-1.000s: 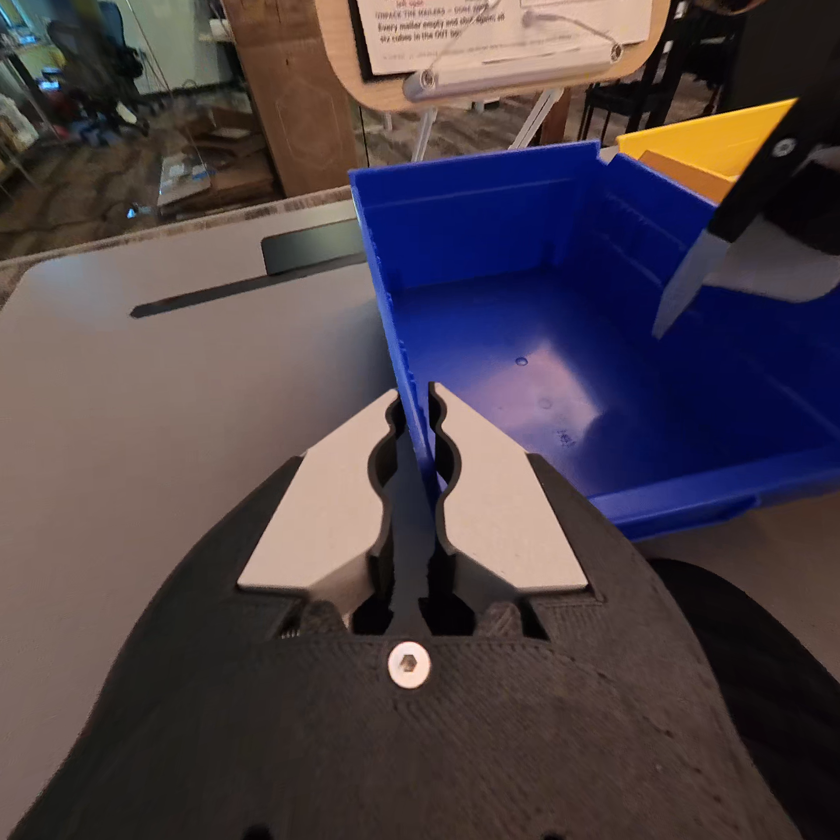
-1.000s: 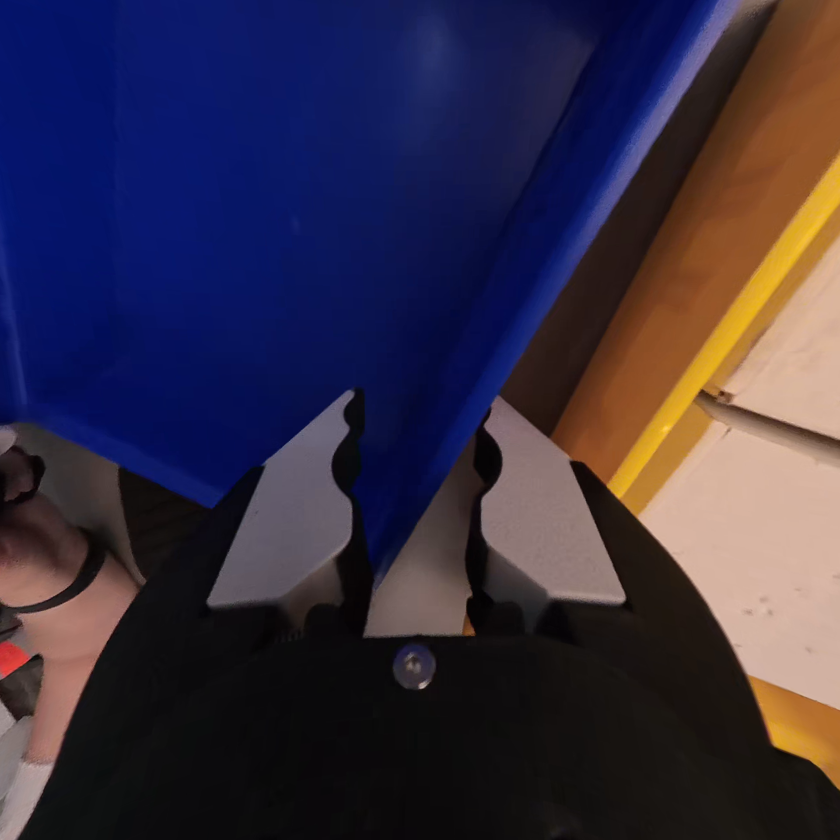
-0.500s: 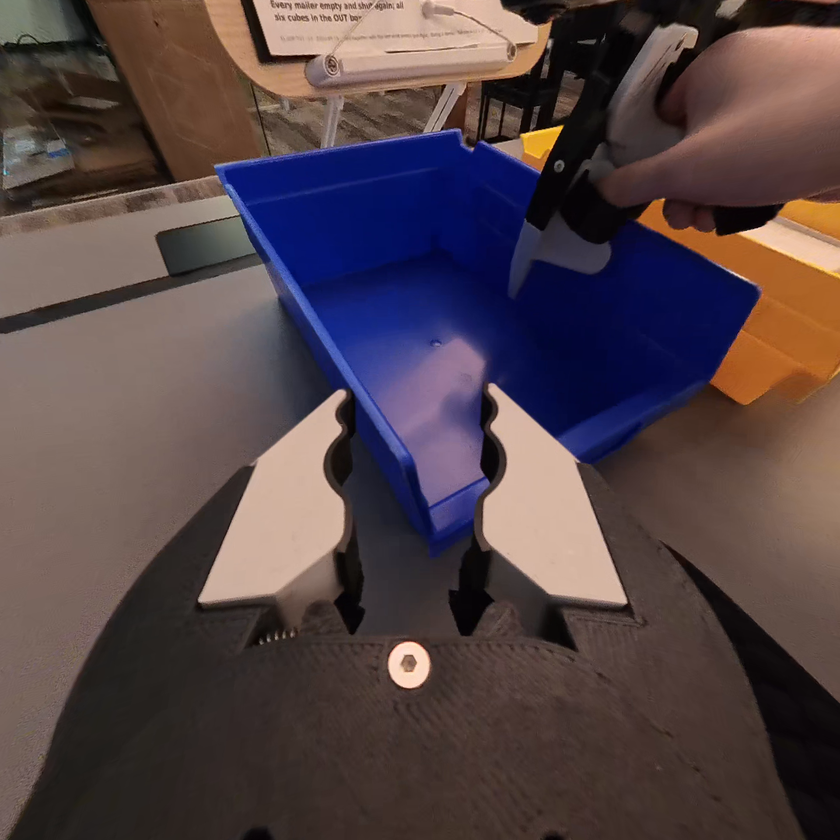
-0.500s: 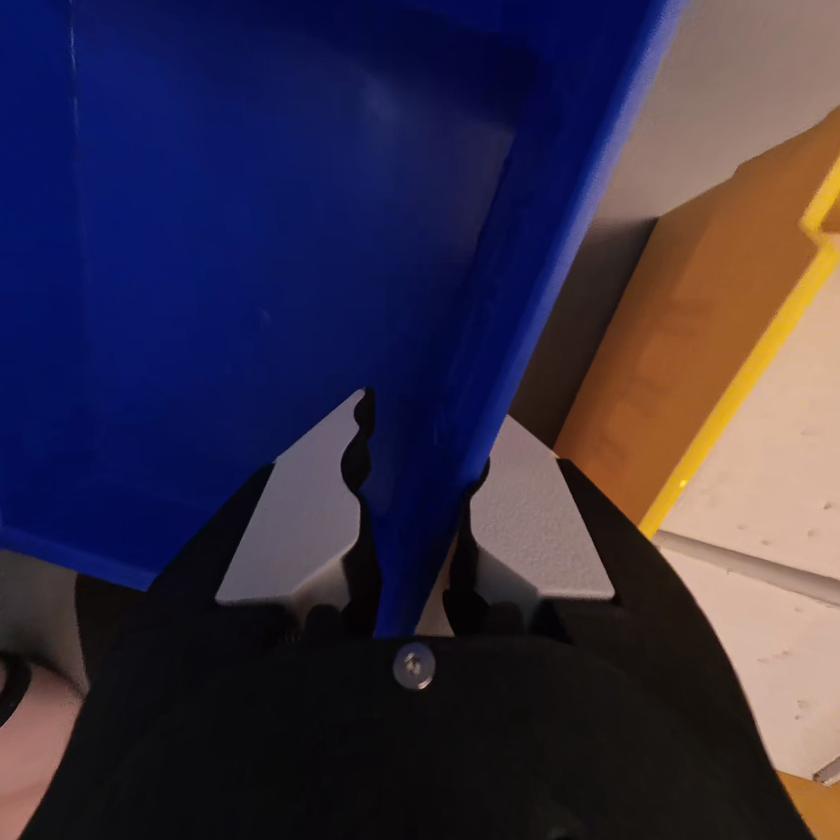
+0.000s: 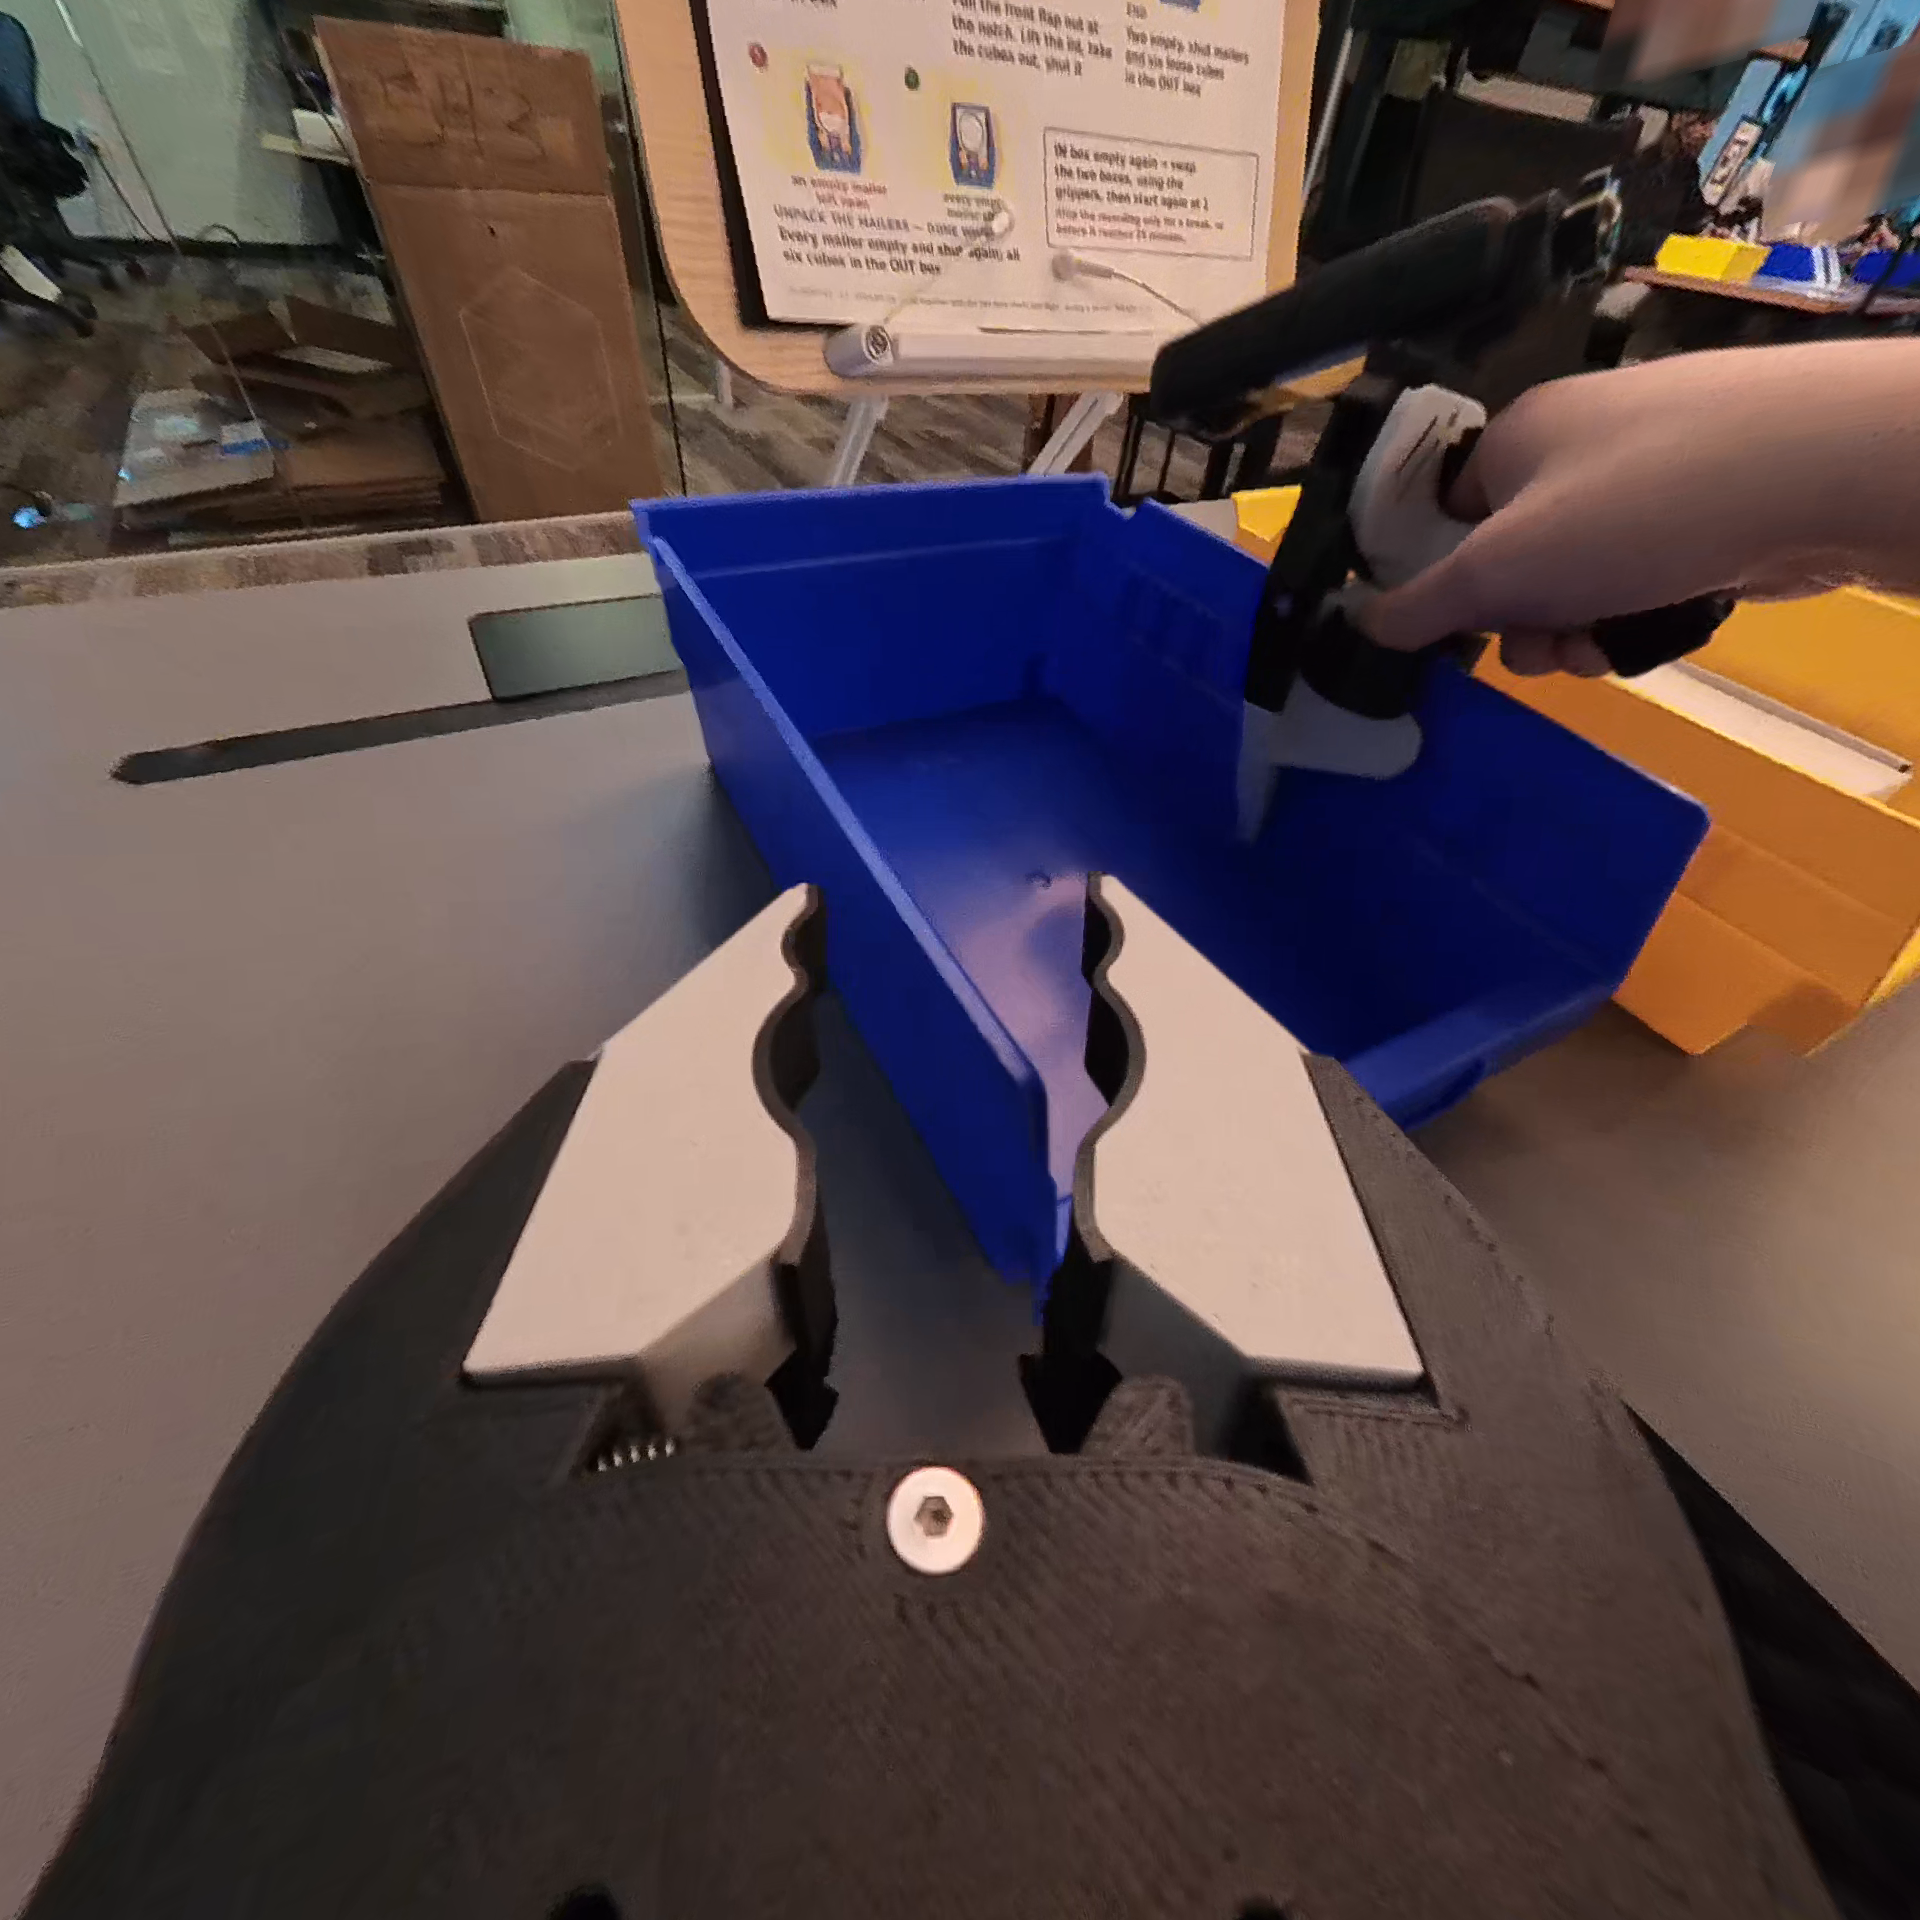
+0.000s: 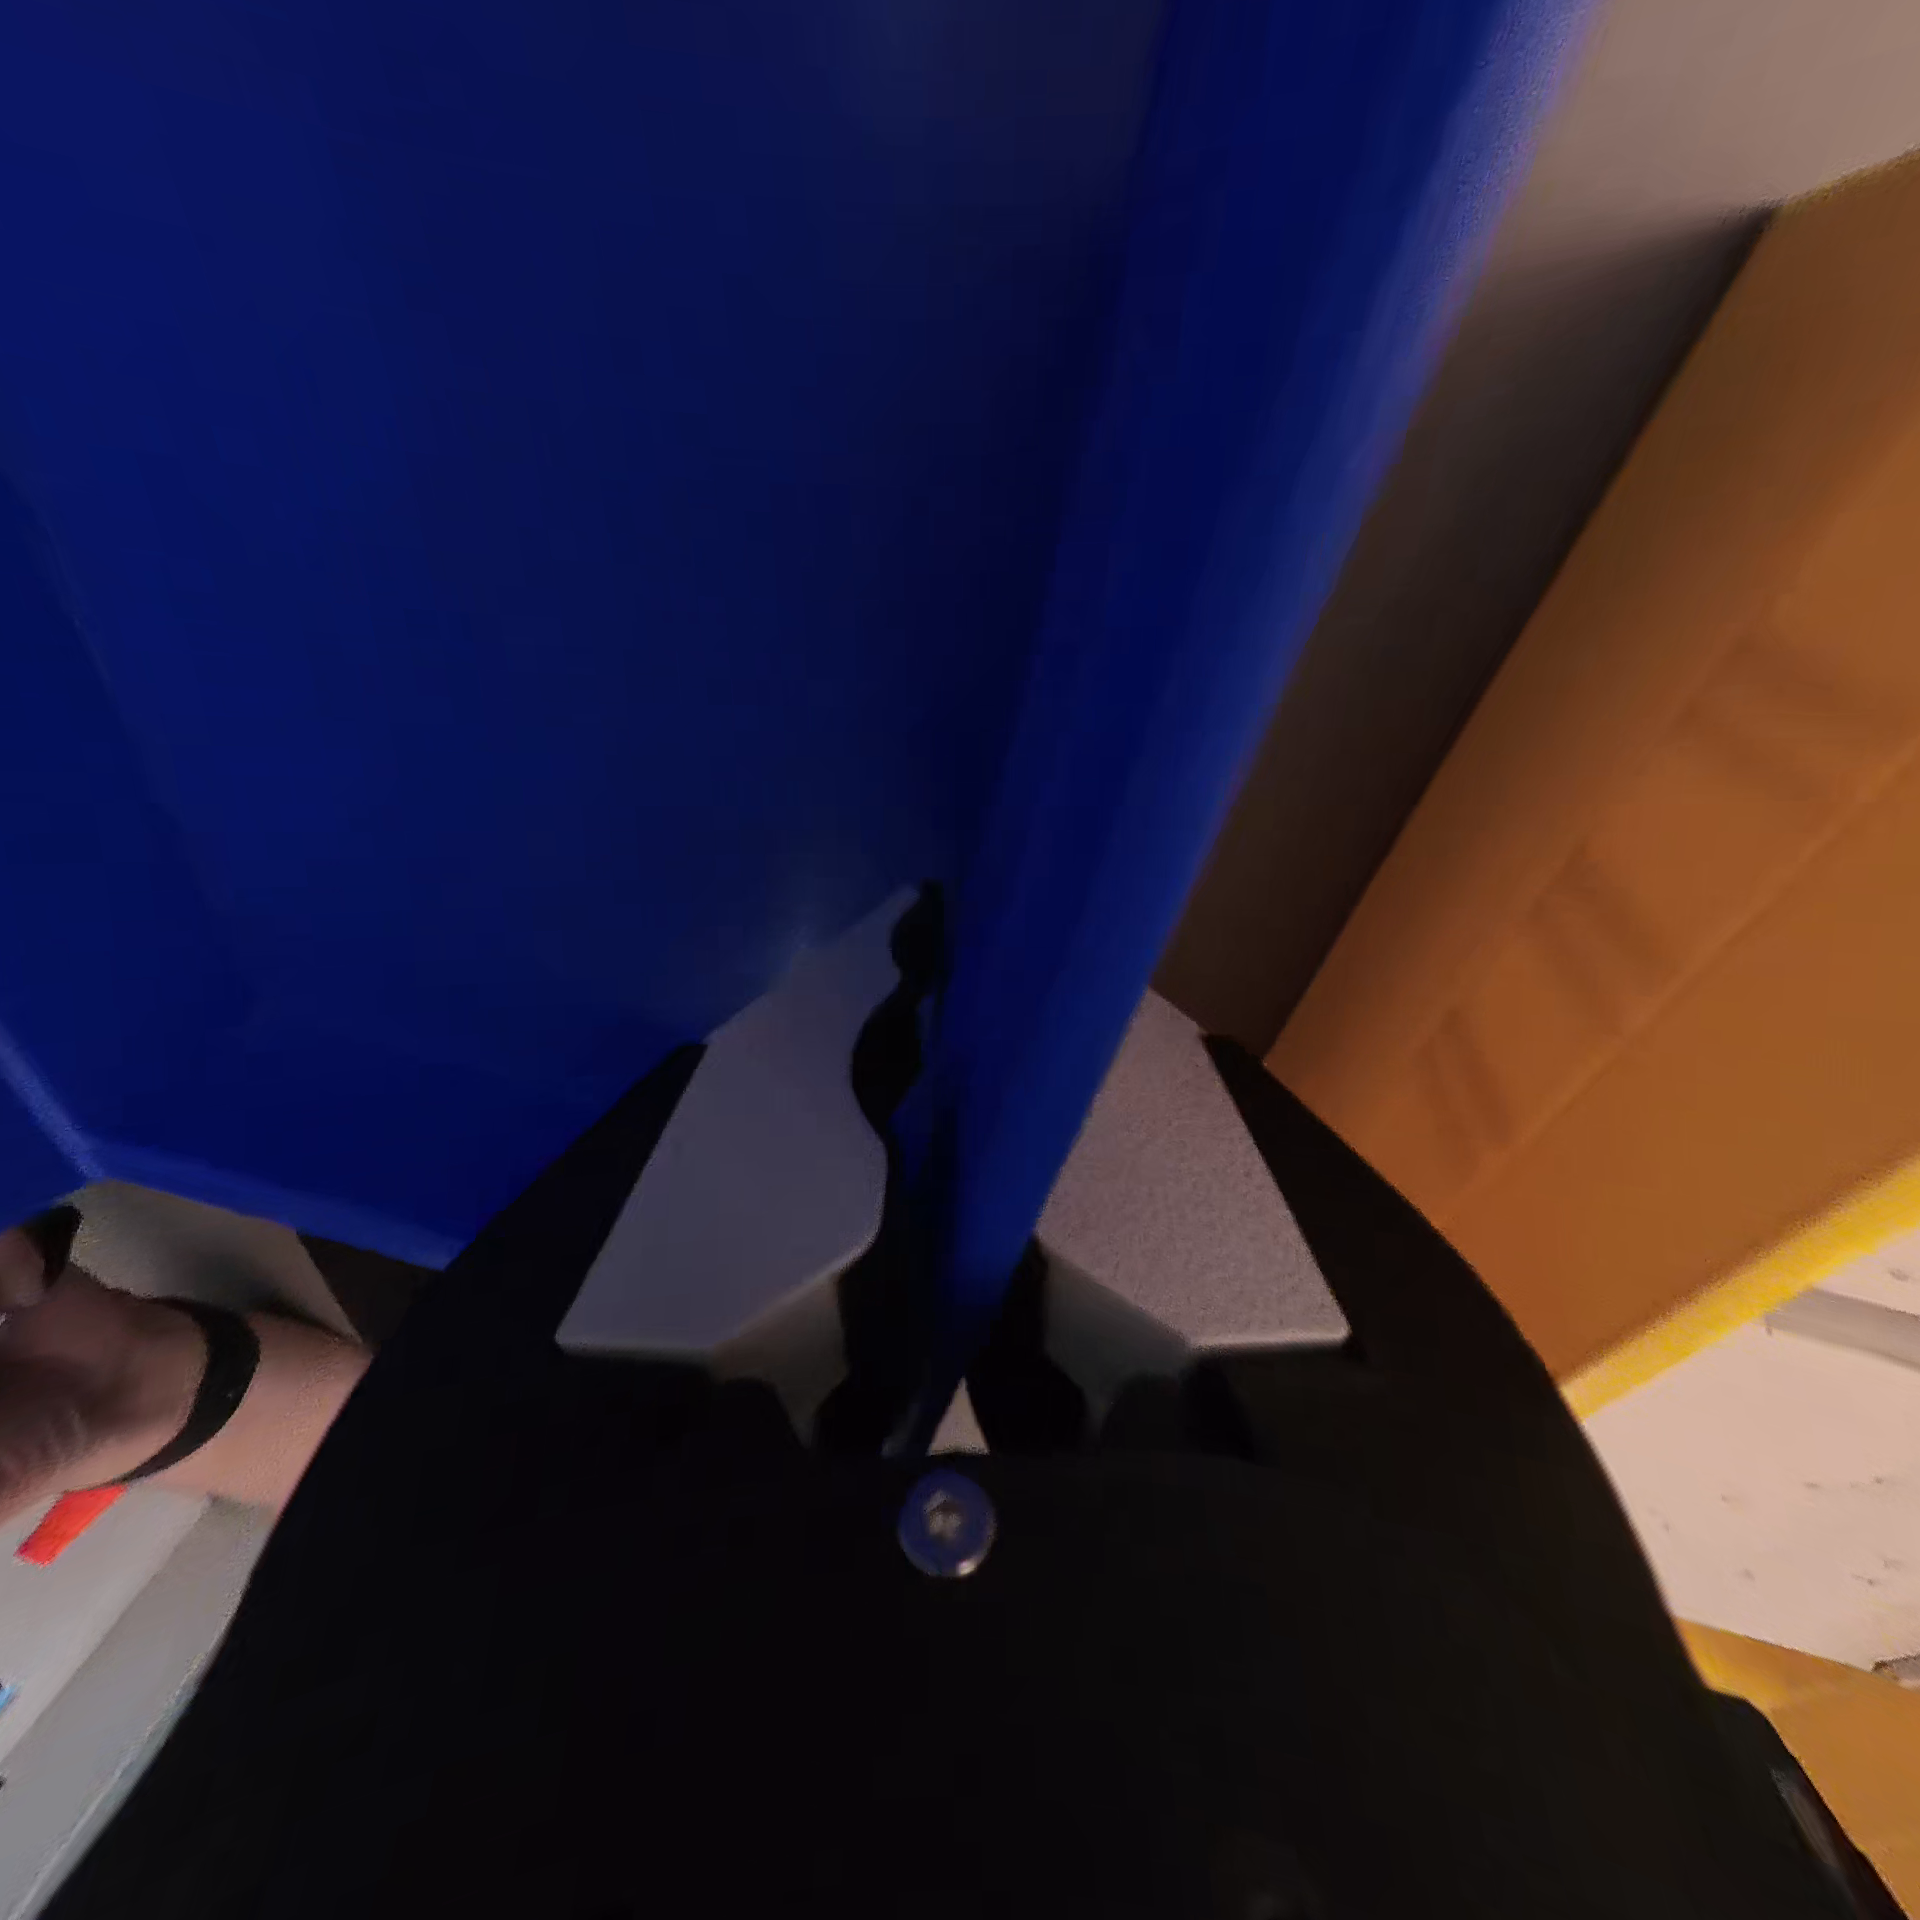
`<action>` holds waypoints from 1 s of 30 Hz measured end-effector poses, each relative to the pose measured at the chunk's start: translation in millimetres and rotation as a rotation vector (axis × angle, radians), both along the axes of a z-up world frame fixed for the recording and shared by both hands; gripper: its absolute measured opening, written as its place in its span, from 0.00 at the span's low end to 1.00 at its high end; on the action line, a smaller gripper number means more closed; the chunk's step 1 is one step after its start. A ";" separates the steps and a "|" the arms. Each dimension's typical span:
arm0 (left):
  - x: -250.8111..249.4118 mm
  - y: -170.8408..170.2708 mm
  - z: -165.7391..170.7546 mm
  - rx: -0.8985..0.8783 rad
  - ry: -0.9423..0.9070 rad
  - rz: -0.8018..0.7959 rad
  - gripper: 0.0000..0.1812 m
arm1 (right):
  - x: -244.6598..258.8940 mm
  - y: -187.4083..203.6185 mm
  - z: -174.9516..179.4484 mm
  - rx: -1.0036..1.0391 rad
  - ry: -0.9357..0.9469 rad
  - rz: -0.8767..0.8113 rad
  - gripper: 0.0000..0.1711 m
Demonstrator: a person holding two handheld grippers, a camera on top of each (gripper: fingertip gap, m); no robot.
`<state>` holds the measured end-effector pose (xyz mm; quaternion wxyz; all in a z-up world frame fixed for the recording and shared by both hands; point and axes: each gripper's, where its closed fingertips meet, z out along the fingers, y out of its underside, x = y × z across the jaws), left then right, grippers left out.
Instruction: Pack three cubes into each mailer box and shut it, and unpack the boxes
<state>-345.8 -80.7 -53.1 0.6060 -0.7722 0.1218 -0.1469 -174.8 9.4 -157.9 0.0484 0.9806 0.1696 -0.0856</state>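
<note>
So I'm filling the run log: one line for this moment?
left tongs: open, astride blue bin left wall | right tongs: shut on right wall | bin: empty | yellow bin: beside

Grey table (image 5: 312,935) — blue bin (image 5: 1455,935) on it, yellow bin (image 5: 1766,914) just beside — black inset plate (image 5: 571,649) behind.
</note>
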 end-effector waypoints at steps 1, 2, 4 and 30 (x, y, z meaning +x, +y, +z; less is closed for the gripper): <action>-1.1 -0.2 3.3 0.021 0.004 0.009 0.27 | 0.7 -0.9 0.9 -0.011 -0.001 0.003 0.04; -1.8 -0.6 6.0 0.038 0.009 0.016 0.26 | 2.2 -1.7 1.9 -0.021 -0.011 0.010 0.04; -1.2 -1.7 9.8 0.051 -0.005 0.012 0.29 | 2.2 -4.5 5.2 -0.047 -0.016 0.025 0.04; -43.9 -36.1 90.9 0.463 -0.610 -0.135 0.38 | 394.6 13.9 170.9 0.037 0.120 -0.165 0.04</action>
